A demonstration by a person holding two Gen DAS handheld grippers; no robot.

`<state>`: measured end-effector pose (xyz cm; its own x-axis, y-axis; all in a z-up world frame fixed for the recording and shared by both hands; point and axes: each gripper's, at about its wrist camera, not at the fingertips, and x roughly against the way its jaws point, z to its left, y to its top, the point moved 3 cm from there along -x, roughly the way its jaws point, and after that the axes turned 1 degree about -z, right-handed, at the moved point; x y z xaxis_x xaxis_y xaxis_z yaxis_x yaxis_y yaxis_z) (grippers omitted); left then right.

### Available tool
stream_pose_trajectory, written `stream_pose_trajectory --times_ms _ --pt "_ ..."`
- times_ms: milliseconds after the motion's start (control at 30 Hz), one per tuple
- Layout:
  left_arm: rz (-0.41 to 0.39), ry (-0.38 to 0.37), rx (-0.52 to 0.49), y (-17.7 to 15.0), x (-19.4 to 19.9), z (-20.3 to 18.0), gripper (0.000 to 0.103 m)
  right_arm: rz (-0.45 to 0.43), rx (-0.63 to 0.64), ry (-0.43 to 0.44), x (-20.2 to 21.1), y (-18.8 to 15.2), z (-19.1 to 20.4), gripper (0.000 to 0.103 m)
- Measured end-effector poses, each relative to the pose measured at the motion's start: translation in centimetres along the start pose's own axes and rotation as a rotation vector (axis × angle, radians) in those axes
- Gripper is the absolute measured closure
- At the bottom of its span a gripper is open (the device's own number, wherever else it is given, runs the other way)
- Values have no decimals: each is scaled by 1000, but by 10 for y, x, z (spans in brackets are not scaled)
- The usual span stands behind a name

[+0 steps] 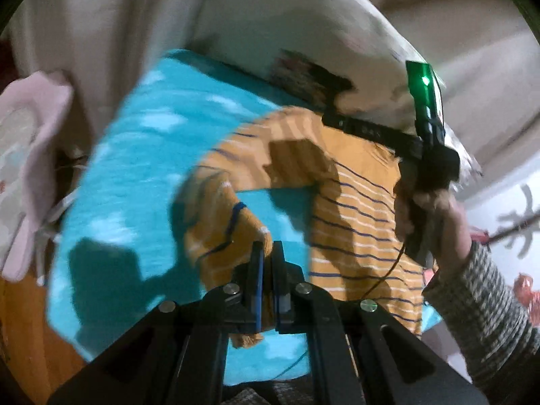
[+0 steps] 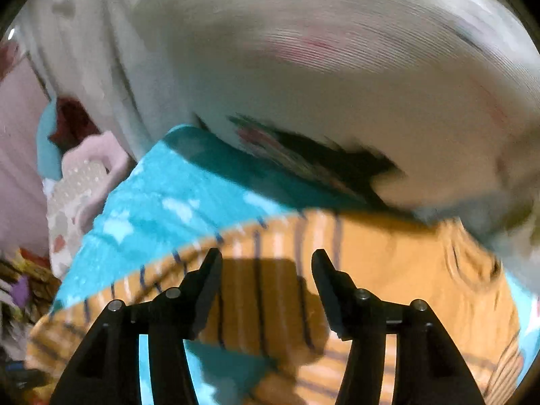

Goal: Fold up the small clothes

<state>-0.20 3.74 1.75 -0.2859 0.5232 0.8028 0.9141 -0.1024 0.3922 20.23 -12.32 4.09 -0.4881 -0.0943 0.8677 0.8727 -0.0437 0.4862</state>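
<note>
A small mustard-orange garment with navy and white stripes (image 1: 354, 216) lies on a turquoise blanket (image 1: 135, 155). My left gripper (image 1: 268, 253) is shut on the cuff end of one sleeve (image 1: 222, 222) and holds it lifted over the blanket. The other gripper, with a green light, shows in the left wrist view (image 1: 428, 155), held in a hand above the garment's right side. In the right wrist view my right gripper (image 2: 266, 263) is open and empty, hovering just above the striped garment (image 2: 371, 270).
A large white pillow or duvet (image 2: 303, 84) rises behind the blanket. A pink and white padded item (image 1: 27, 155) lies at the left. A wooden edge (image 1: 27, 330) shows at the lower left. Printed white fabric (image 1: 513, 229) lies at the right.
</note>
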Motion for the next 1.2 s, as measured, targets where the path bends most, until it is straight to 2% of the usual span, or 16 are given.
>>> stream_pose_trajectory --times_ms 167,267,333,400,467,533,667,733,833,933,1067,1133,1167,1200 --pt "63 -141 -107 1 -41 -83 99 -26 -219 -49 48 -59 -96 43" --pt "127 -271 -178 -10 -71 -142 97 -41 -382 -98 75 -99 -161 43" --pt "210 -333 -209 -25 -94 -172 78 -30 -511 -145 93 -134 -210 43" --pt "249 -366 -245 -39 -101 -186 70 -20 -604 -178 107 -163 -241 43" --pt "250 -375 -283 -51 -96 -188 62 -29 -652 -191 123 -185 -256 43" --pt "242 -366 -281 -55 -89 -175 50 -40 -654 -172 137 -201 -254 43" --pt "216 -287 -200 -49 -74 -125 47 -32 -596 -68 133 -212 -213 43" --pt "186 -240 -138 -45 -60 -95 45 -17 -538 11 125 -211 -184 43" --pt "137 -177 -52 -38 -46 -57 43 -3 -438 75 112 -206 -144 43" --pt "98 -137 15 -32 -40 -32 41 11 -344 87 93 -199 -112 43" --pt "79 -114 36 -35 -28 -18 41 59 -269 -2 60 -196 -102 44" --pt "72 -90 12 -37 -28 -19 41 88 -295 12 51 -203 -105 54" --pt "72 -82 3 -39 -30 -19 41 102 -306 27 47 -206 -106 65" --pt "71 -71 -3 -39 -31 -19 40 113 -308 39 46 -210 -103 70"
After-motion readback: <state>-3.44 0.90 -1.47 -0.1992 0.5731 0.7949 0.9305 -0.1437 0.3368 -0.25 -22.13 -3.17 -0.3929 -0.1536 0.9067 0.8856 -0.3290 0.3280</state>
